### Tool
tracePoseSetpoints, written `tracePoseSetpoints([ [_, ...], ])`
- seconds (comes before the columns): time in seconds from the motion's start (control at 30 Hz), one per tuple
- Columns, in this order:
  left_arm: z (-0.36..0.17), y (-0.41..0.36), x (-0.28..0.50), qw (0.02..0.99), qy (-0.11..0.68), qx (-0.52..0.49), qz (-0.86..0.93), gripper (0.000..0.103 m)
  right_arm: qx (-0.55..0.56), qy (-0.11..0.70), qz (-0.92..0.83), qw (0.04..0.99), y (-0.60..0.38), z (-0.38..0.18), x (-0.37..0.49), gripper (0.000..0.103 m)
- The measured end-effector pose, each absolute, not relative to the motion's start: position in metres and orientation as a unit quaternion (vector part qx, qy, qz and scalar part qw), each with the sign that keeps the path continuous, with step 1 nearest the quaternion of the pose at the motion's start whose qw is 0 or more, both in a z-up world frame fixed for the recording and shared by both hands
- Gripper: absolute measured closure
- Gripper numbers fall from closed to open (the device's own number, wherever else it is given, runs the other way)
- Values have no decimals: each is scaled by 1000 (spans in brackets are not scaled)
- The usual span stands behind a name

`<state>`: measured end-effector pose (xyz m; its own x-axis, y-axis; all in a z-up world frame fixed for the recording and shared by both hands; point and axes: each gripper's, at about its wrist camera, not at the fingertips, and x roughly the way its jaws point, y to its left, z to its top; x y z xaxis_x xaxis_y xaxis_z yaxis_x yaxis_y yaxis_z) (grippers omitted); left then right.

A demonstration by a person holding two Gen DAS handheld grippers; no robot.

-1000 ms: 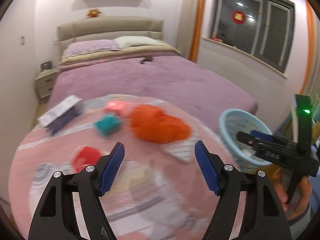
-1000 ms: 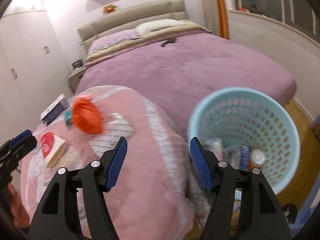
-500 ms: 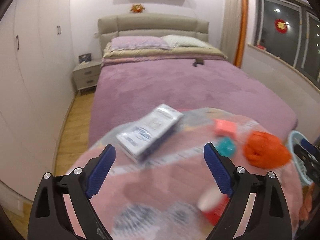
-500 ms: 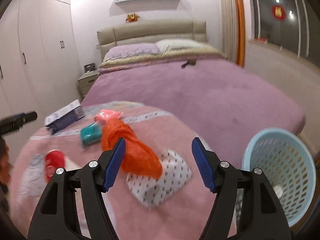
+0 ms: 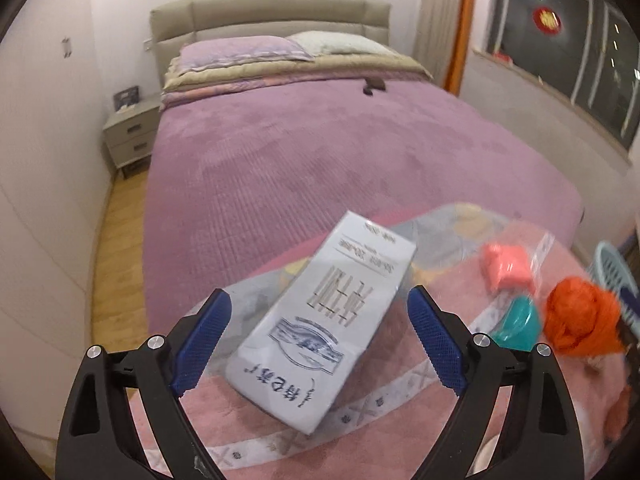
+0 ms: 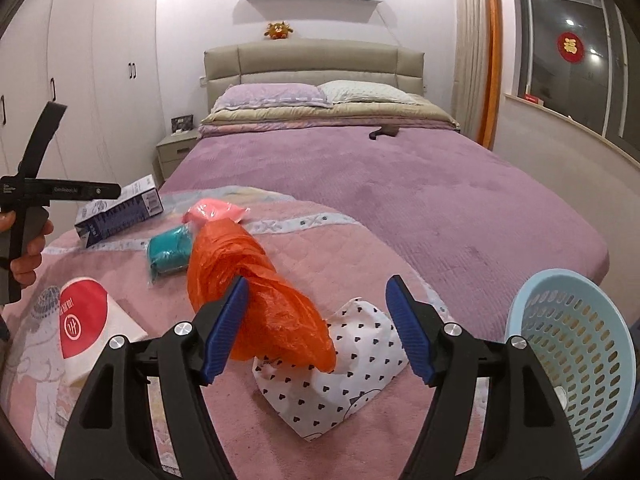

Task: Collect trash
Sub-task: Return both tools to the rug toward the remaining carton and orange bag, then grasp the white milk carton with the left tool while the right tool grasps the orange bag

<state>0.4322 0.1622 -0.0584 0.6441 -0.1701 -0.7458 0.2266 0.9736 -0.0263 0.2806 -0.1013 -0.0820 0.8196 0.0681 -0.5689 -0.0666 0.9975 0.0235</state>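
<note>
Trash lies on a pink quilt (image 6: 360, 248). A white and blue box (image 5: 328, 320) lies between the open fingers of my left gripper (image 5: 318, 344); it also shows in the right wrist view (image 6: 120, 210). My right gripper (image 6: 318, 328) is open and empty, close above an orange plastic bag (image 6: 256, 296) and a white heart-print packet (image 6: 340, 364). A teal packet (image 6: 170, 254), a pink packet (image 6: 216, 210) and a red-and-white packet (image 6: 86, 320) lie further left. The light blue basket (image 6: 576, 356) stands at the right.
A purple bed (image 6: 400, 184) with pillows lies beyond the quilt, with a small dark object (image 6: 384, 133) on it. A nightstand (image 5: 130, 134) stands left of the bed. Wardrobes (image 6: 80, 80) line the left wall, a window (image 6: 572, 56) the right.
My left gripper has swung left from the basket side and moved in until the box lies between its fingers. My right gripper has turned from the basket to the orange bag.
</note>
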Motion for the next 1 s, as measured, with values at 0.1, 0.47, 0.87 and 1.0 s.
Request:
tracePoseSetpoints([
  [0.1, -63, 153, 428, 905, 408, 50, -110, 21, -6, 311, 45, 949, -97, -85, 285, 23],
  [0.47, -66, 143, 418, 915, 388, 88, -70, 39, 65, 275, 89, 955, -119, -76, 269, 19],
  [0.87, -54, 144, 402, 919, 385, 50, -71, 42, -24, 324, 92, 941, -81, -87, 284, 17],
  [1.0, -52, 152, 409, 922, 379, 40, -66, 21, -14, 324, 92, 941, -84, -88, 286, 17],
])
